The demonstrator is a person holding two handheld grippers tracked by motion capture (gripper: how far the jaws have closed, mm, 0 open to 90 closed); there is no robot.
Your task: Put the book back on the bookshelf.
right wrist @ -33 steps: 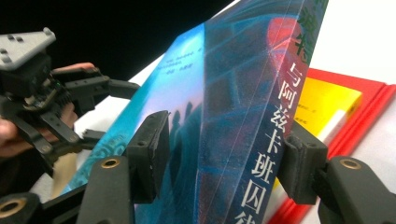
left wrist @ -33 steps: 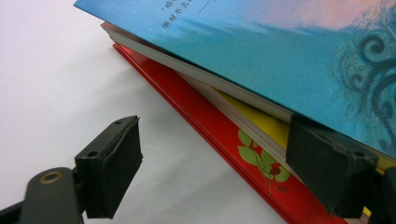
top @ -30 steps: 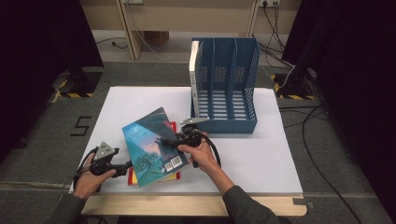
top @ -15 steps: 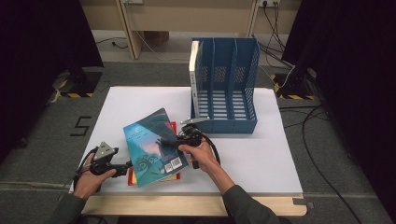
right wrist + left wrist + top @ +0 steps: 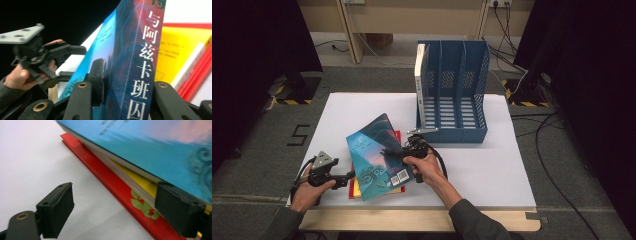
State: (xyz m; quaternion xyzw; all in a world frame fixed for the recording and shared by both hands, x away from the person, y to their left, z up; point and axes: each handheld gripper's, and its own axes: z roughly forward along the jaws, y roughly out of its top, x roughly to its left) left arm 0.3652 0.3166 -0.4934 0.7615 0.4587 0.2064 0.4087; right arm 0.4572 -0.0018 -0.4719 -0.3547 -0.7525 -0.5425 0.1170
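The right gripper (image 5: 398,153) has its fingers (image 5: 97,80) clamped across the spine of the blue book (image 5: 377,155); they have just been closing, and the book's thickness now sits between them, one pad flat on the front cover and the other on the far side of the spine. In the right gripper view the spine, with its white printed characters, rises straight up out of the grip. Seen from the high view the blue book is tilted, its spine edge lifted at the right fingers and its opposite edge down on the stack below. That stack, a yellow book (image 5: 180,47) on top of a red book (image 5: 110,182), lies flat on the white counter (image 5: 512,165), just beyond the right fingers. The left gripper (image 5: 343,177) rests at the other side of the stack with its fingers (image 5: 56,210) partly spread and gripping nothing: one hangs over bare counter, the other sits right at the page edges under the blue cover, and whether it touches them I cannot tell. A blue file rack (image 5: 454,95) stands well beyond the right fingers, with a white book (image 5: 419,70) upright in its left compartment.
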